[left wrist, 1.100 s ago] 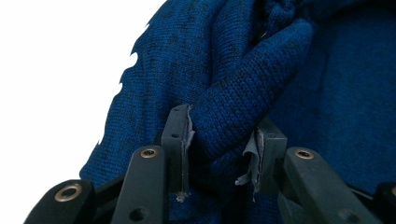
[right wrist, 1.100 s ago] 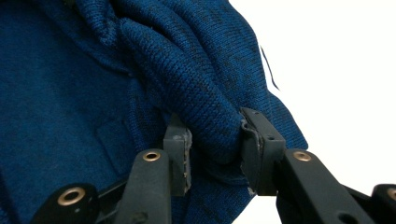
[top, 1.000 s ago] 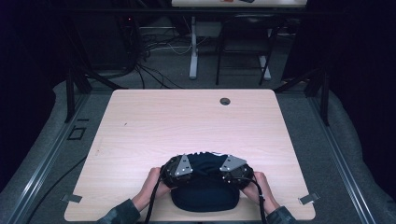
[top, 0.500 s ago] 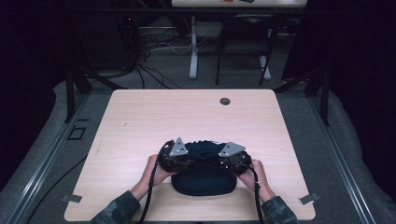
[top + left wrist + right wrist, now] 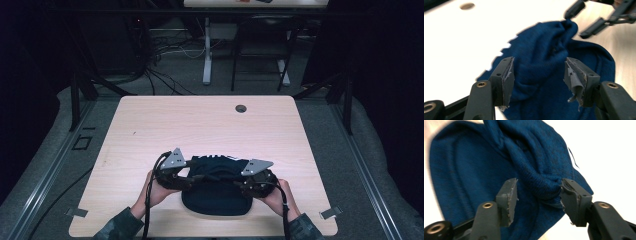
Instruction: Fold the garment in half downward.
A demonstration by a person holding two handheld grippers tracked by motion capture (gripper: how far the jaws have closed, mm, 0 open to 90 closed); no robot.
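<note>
Here, a person at a pale wooden table (image 5: 150, 125) works a dark blue knitted garment (image 5: 216, 195), which looks like a beanie or a folded sweater piece, with a two-jaw gripper in each hand. The garment lies near the table's front edge, roughly at its middle, well apart from the small round hole (image 5: 241, 108) near the far edge.

The left gripper (image 5: 537, 72) hovers over the garment's left side. Its jaws have just been opening and now stand apart, with blue cloth showing in the gap beneath them but neither pad pressing on it. The right gripper (image 5: 537, 192) sits at the garment's right side. Its jaws have also just been opening; a raised ridge of fabric runs between them and brushes the right-hand pad, yet it is not pinched.

The step in hand appears to be letting go after a fold or a lift. To do it well, both pairs of jaws should open fully before the hands draw away, so that the worn pad linings do not snag the knit and drag the fold out of shape. The right side needs most care, since the bunched ridge there touches a pad. Lifting straight up off the garment, rather than sliding sideways across it, should leave it lying flat.
</note>
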